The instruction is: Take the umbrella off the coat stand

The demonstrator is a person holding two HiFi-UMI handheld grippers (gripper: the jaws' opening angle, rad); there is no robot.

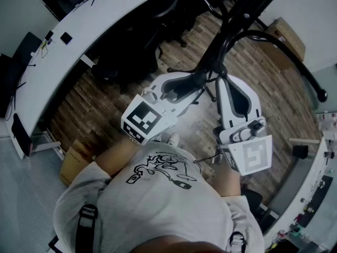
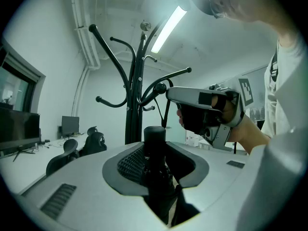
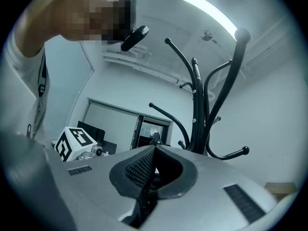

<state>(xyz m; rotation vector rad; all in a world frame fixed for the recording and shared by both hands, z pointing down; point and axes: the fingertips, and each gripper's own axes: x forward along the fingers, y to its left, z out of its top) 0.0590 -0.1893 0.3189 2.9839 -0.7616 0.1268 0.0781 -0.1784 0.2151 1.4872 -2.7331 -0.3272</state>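
Left gripper view: left gripper (image 2: 155, 158) clamped on black cylindrical folded umbrella (image 2: 155, 136), held upright. Black metal coat stand (image 2: 131, 114) at 12 o'clock behind. Thin cord (image 2: 166, 110) at 1 o'clock seems looped on hook, so lift clear, then withdraw. Right gripper (image 3: 153, 150) jaws together, empty.

Our head camera looks steeply down over the left gripper (image 1: 196, 82) and right gripper (image 1: 225, 79), close to the coat stand (image 1: 231, 30). Each gripper camera looks along its jaws, sharing that stand.
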